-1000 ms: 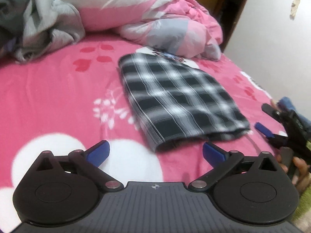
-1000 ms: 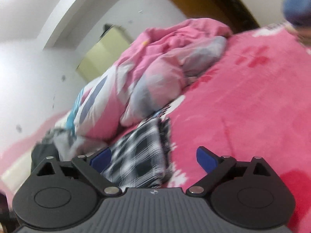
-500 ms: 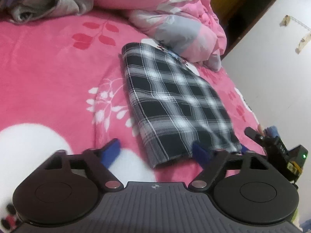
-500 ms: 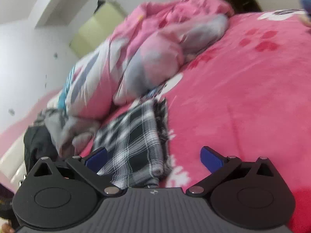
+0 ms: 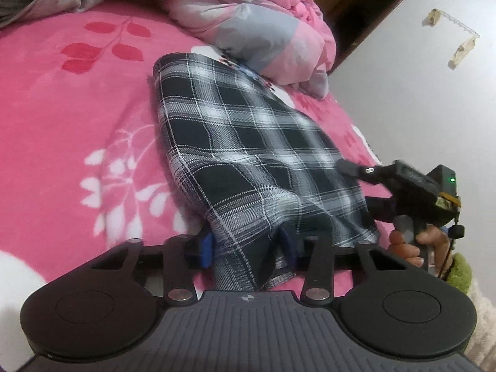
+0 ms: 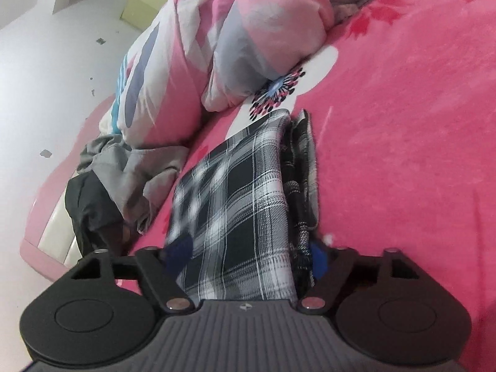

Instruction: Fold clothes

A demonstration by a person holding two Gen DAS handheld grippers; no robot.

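Note:
A black-and-white plaid cloth [image 5: 241, 142] lies folded on the pink bed [image 5: 77, 117]. My left gripper [image 5: 248, 246] is at its near end, jaws closing, and the blue pads press on a bunched, slightly raised corner of the fabric. In the right wrist view the same plaid cloth [image 6: 235, 204] runs between the jaws of my right gripper [image 6: 249, 252]. These jaws are closing but still stand wide around the flat cloth. In the left wrist view the right gripper [image 5: 356, 186] straddles the cloth's right corner, held by a hand [image 5: 406, 245].
A bunched pink-and-grey quilt [image 5: 263, 31] lies just behind the cloth, also seen as the quilt [image 6: 248, 46]. Grey and black garments [image 6: 124, 179] are heaped at the bed's far left edge. A white wall [image 5: 418, 93] and a dark doorway [image 5: 356, 9] border the bed on the right.
Both grippers have come in to the plaid cloth's near end and narrowed their jaws. The left one has taken hold of a corner, which now bunches up. The right gripper has swung over the cloth.

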